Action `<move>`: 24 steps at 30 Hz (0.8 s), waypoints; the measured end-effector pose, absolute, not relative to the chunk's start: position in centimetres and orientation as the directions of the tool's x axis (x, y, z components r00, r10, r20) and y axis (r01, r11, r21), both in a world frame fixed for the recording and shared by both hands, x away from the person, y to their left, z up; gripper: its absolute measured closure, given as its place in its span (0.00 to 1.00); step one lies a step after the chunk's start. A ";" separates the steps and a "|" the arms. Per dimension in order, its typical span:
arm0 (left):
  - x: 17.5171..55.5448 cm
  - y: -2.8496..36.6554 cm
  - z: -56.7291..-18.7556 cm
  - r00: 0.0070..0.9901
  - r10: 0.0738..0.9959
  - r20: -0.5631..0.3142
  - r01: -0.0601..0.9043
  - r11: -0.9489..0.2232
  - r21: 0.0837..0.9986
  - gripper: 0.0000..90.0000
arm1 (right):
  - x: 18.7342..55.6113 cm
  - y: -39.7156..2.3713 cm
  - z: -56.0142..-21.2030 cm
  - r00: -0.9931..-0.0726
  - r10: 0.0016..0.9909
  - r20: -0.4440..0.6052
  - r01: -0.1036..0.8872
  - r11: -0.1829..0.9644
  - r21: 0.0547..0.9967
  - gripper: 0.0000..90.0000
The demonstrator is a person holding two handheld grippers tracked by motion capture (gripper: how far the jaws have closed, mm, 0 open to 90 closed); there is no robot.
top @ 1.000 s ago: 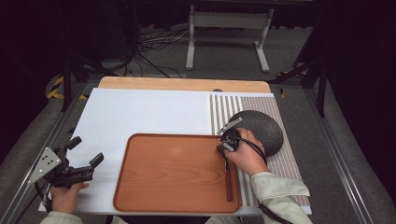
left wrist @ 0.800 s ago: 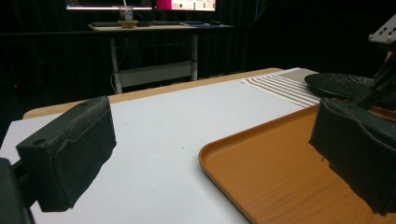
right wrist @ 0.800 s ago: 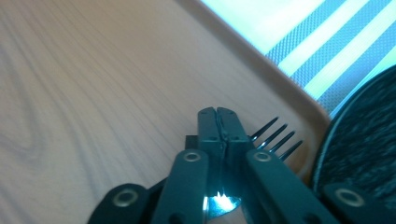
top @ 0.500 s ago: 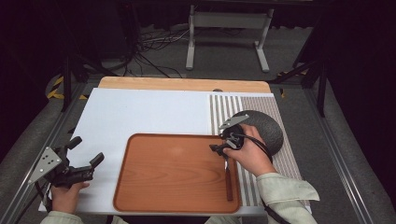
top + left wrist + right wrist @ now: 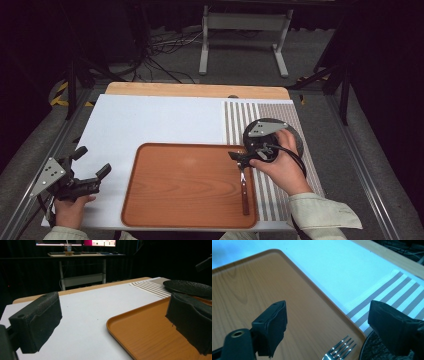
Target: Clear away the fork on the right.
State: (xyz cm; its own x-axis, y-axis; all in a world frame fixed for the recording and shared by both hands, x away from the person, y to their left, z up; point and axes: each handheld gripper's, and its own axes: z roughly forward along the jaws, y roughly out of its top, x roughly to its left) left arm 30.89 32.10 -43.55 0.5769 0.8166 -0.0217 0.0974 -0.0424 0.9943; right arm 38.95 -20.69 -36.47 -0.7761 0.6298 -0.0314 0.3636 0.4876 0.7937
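White tabletop (image 5: 150, 125) bears wooden tray (image 5: 185, 185) — fork (image 5: 243, 187) inside.

fork (image 5: 243, 186) in tray (image 5: 185, 185), right edge | plate (image 5: 295, 142) right of tray

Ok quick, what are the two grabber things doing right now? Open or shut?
Left gripper: open, holding nothing, at the table's left edge.
Right gripper: open, holding nothing, above the fork on the wooden tray.
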 end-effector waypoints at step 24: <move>30.9 32.0 -43.7 0.575 0.818 -0.027 0.102 -0.039 0.994 0.01 | 33.7 -30.6 -40.1 -0.700 0.714 -0.014 0.166 0.181 0.969 0.15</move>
